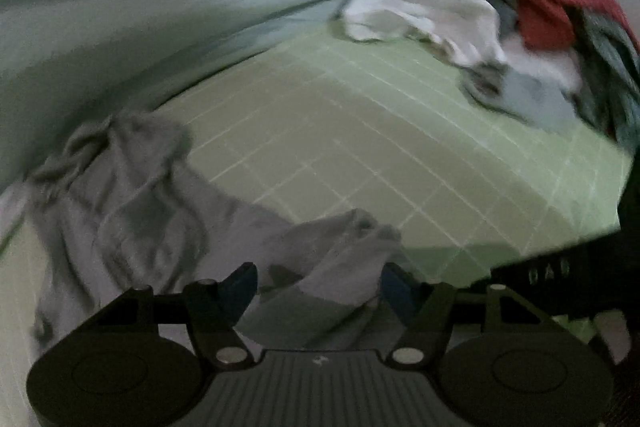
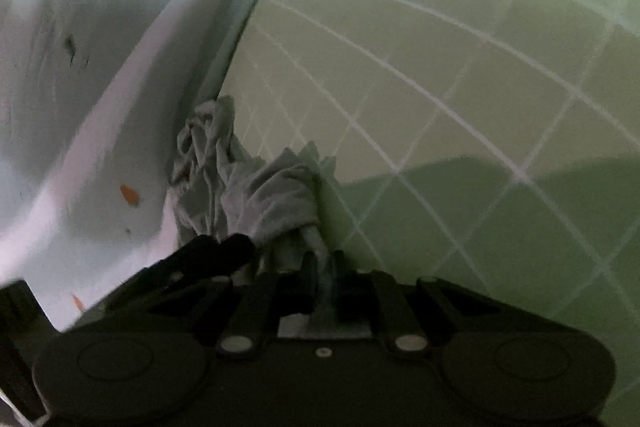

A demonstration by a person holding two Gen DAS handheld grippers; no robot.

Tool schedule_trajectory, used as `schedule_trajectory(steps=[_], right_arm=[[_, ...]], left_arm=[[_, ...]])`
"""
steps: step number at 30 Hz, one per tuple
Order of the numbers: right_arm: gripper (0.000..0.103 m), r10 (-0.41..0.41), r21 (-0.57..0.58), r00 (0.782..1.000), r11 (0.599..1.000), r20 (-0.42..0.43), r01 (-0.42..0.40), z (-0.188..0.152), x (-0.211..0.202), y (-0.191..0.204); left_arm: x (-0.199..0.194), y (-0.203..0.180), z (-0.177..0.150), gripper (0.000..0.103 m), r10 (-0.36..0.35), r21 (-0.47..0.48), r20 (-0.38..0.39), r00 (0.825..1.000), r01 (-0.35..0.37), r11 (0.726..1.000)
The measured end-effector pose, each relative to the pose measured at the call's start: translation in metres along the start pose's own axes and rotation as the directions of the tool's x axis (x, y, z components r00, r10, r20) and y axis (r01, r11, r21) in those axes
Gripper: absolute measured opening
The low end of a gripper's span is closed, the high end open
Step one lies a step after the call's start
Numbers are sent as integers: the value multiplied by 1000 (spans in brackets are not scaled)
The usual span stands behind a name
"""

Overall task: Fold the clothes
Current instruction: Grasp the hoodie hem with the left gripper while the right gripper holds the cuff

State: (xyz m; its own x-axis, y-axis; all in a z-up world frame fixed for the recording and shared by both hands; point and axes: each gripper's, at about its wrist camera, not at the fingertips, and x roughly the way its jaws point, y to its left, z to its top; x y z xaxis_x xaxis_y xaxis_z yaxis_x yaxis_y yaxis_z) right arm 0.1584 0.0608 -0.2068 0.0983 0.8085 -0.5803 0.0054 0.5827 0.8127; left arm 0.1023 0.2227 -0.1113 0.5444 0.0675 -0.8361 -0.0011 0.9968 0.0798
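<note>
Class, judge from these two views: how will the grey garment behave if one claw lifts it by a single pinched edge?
The grey garment lies crumpled in soft folds, so it will probably droop rather than hold shape. Cloth bunches limply ahead of the shut right claw, suggesting it is light. On the green mat it would likely drag and wrinkle, not slide flat.

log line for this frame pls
right gripper: shut on crumpled grey garment | left gripper: open above it | green gridded mat
</note>
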Motion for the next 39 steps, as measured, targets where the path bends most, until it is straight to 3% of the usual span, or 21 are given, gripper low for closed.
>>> schedule_trajectory(steps=[3,9,12,17,19,26,29,31,33,36,39], right_arm=[[8,12,44,1000,999,-6,-12,1,2,-2],[8,26,97,1000,995,-15,-25,3,1,-8],[8,30,104,999,994,-14,-28,2,2,-8],[8,32,113,999,993,-14,-30,2,4,-8],[8,30,112,999,993,-16,-28,2,4,-7],[8,31,93,999,995,-20,-29,4,1,-8],[8,30,83,999,996,-16,-29,4,0,-8],[7,24,62,1000,998,-14,-23,3,-1,-7],[7,13,33,1000,999,-15,-12,2,-2,-4],[7,-5,-3,1000,1000,-25,5,2,-4,0],[7,-27,-46,999,999,-39,25,1,-4,5]], left_arm=[[4,-10,-1,61,6,70,-4,1000,-6,998],[-7,-15,-5,61,-43,151,23,999,39,988],[-5,-20,-7,60,-21,206,21,1000,16,978],[10,-26,-7,40,-15,267,4,1000,14,963],[14,-27,-6,37,-16,276,5,1000,14,961],[23,-10,2,24,-66,98,-2,998,66,993],[26,5,4,15,-103,-47,-6,995,103,994],[28,25,5,12,-151,-234,-6,988,146,961],[32,46,1,9,-211,-420,5,978,193,887],[35,65,-7,9,-262,-562,43,964,240,791],[36,73,-13,8,-297,-633,76,952,277,723]])
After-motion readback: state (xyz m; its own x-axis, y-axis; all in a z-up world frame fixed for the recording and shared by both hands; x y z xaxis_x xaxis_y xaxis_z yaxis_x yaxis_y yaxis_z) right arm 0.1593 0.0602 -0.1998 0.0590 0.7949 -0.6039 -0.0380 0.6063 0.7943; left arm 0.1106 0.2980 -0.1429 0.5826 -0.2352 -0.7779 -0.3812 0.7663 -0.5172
